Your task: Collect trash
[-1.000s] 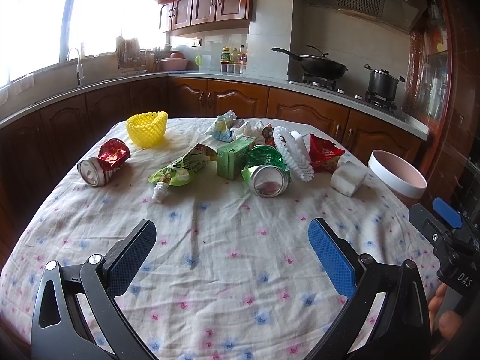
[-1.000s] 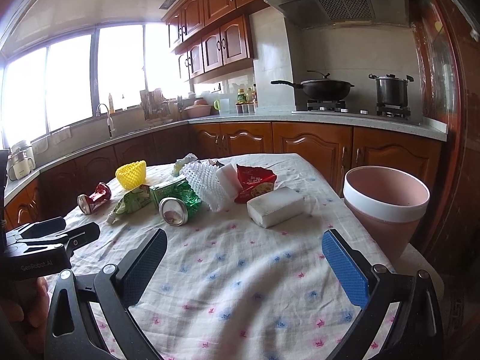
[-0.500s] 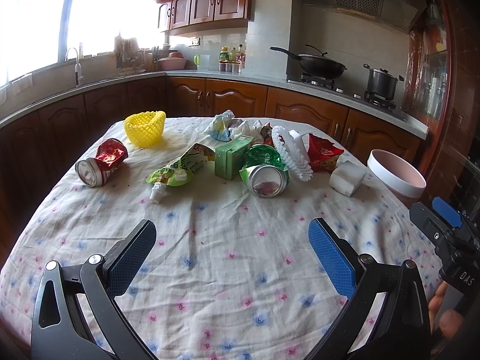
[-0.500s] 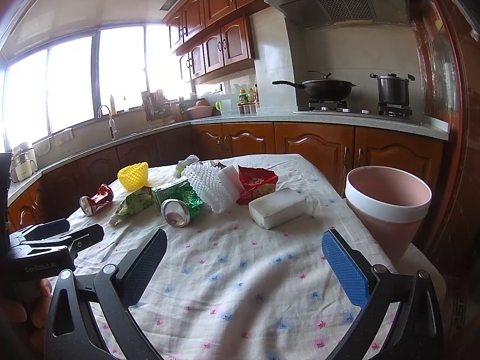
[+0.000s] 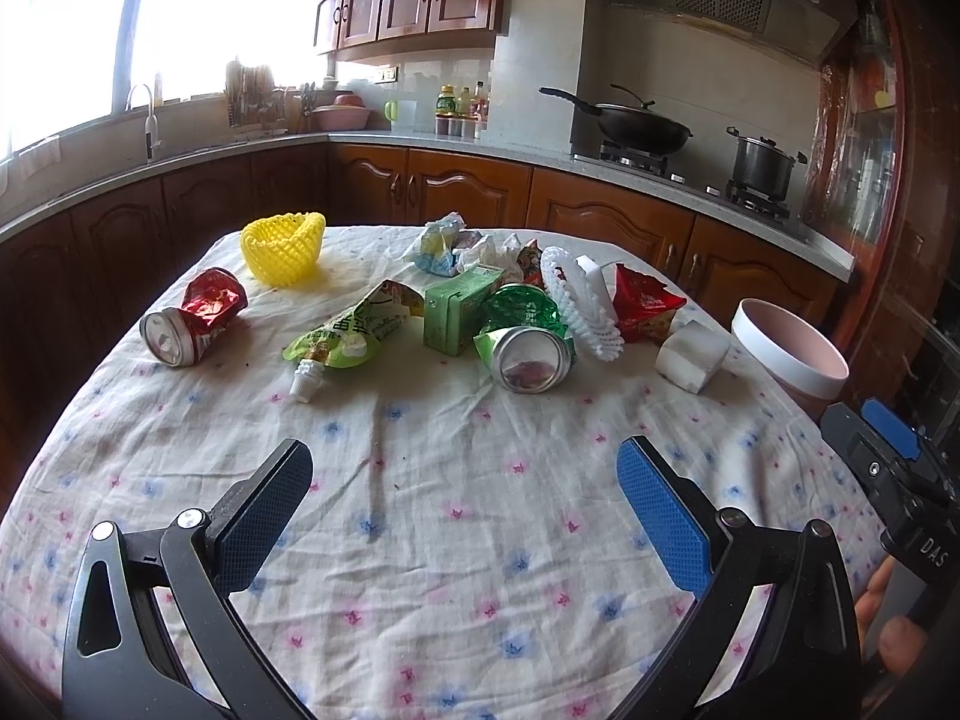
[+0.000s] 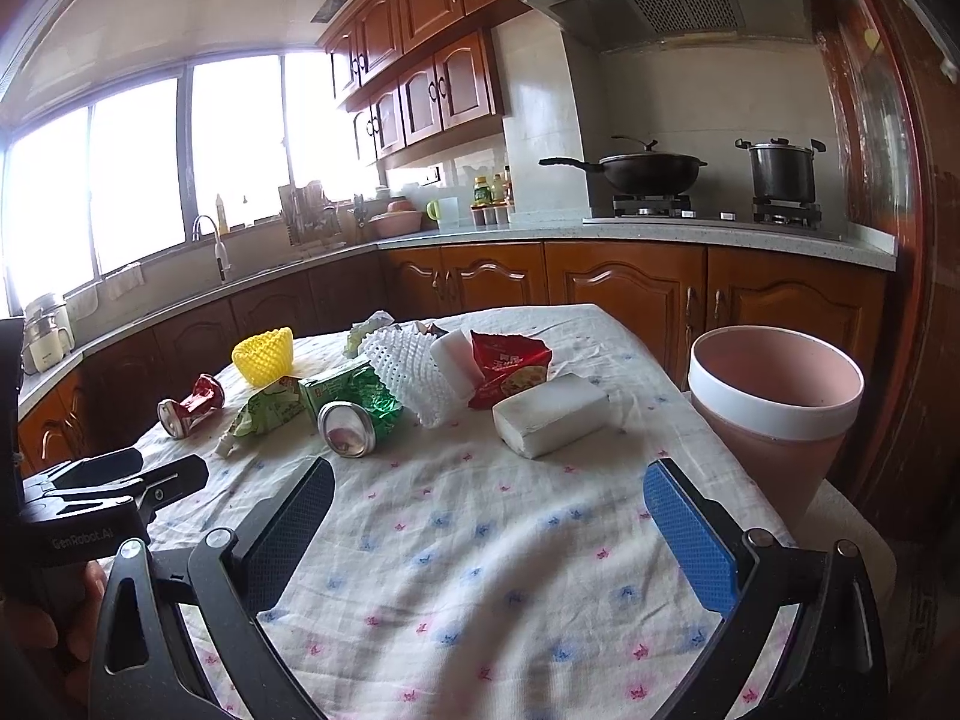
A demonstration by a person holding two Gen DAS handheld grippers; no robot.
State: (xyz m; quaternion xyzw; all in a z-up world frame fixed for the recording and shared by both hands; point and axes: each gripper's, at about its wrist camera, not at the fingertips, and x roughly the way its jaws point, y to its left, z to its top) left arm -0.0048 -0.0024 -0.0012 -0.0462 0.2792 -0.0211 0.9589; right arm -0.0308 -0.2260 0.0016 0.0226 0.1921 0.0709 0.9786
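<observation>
Over tablecloth [image 5: 456,516]: left gripper [image 5: 465,480] level, wide apart; right gripper [image 6: 489,504] same.

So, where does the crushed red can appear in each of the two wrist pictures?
Left wrist: the crushed red can lies left of centre, near the table's left edge.
Right wrist: the same can appears far left, at middle height.
Shared landmark: the yellow mesh cup stands just behind it and to its right.

Left gripper [image 5: 462,480] slightly nearer trash
</observation>
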